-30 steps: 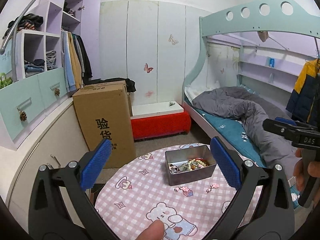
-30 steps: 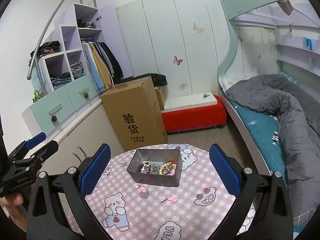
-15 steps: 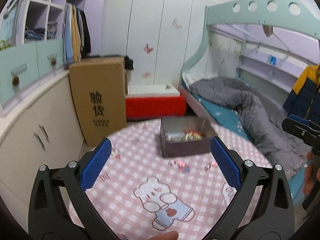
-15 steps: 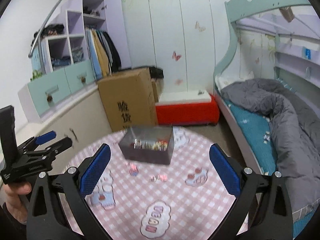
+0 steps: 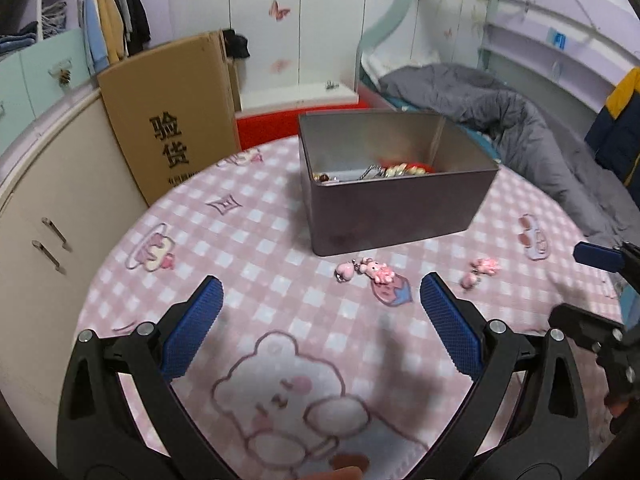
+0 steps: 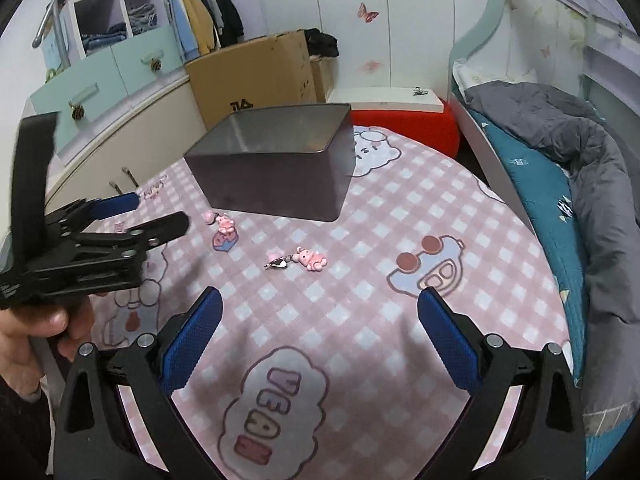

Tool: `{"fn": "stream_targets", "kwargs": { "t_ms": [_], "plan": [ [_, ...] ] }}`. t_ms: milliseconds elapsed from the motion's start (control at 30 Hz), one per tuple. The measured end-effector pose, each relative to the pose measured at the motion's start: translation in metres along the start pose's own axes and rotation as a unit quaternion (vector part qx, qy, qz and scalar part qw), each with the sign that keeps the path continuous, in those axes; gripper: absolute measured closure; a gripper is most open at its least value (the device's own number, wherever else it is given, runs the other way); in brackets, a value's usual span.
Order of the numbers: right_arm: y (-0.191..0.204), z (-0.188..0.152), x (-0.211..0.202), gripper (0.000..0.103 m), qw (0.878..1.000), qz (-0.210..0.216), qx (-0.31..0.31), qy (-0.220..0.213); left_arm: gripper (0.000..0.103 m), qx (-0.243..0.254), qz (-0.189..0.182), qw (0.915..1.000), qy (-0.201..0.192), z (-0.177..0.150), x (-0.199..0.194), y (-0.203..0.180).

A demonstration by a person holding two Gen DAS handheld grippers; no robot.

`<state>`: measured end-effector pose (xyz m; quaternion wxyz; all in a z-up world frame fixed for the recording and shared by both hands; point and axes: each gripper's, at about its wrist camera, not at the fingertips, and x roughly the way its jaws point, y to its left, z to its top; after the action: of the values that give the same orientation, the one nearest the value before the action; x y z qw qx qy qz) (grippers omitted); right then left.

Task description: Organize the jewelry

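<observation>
A grey metal box point(image 5: 394, 196) stands on the round pink-checked table point(image 5: 260, 264) and holds several pieces of jewelry point(image 5: 400, 170). The box also shows in the right wrist view point(image 6: 276, 172). Two pink bear charms lie in front of it: one point(image 5: 370, 270) near the box, one point(image 5: 482, 268) further right. In the right wrist view they are the left charm point(image 6: 222, 222) and the middle charm point(image 6: 308, 259). My left gripper point(image 5: 320, 324) is open and empty, low over the table before the left charm. My right gripper point(image 6: 320, 328) is open and empty, before the middle charm.
A cardboard box point(image 5: 168, 116) stands on the floor behind the table's left side. A red bench point(image 6: 404, 120) and a bunk bed with a grey quilt point(image 6: 560, 144) are behind and right. Cabinets point(image 5: 36, 200) run along the left.
Both grippers have come down and forward toward the table. The box and the charms now look much nearer. Both stay open.
</observation>
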<state>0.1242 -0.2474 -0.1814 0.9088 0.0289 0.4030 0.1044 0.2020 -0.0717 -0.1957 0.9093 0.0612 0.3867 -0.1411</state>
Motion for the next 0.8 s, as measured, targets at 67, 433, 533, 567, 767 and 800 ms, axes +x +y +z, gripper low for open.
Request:
{"fn": "stream_targets", "kwargs": {
  "t_ms": [67, 433, 533, 567, 767, 800],
  "plan": [
    [-0.002, 0.001, 0.004, 0.009, 1.000, 0.002, 0.001, 0.003, 0.006, 0.001, 0.001, 1.0000, 0.009, 0.001, 0.009, -0.002],
    [-0.004, 0.018, 0.040, 0.018, 0.999, 0.025, -0.020, 0.041, 0.042, 0.002, -0.027, 0.9986, 0.046, 0.005, 0.041, -0.003],
    [0.005, 0.023, 0.055, 0.032, 0.997, 0.032, -0.047, 0.057, 0.062, -0.013, -0.044, 0.9982, 0.039, 0.005, 0.037, 0.005],
    [0.008, 0.024, 0.058, 0.032, 0.996, 0.026, -0.059, 0.057, 0.066, -0.017, -0.048, 0.9979, 0.039, 0.005, 0.037, 0.007],
    [0.025, 0.023, 0.060, 0.088, 0.992, 0.020, -0.111, 0.055, 0.078, -0.046, -0.089, 0.9943, 0.035, 0.003, 0.034, 0.025],
    [0.026, 0.022, 0.059, 0.088, 0.992, 0.020, -0.114, 0.055, 0.080, -0.047, -0.091, 0.9941, 0.035, 0.002, 0.033, 0.026]
  ]
}}
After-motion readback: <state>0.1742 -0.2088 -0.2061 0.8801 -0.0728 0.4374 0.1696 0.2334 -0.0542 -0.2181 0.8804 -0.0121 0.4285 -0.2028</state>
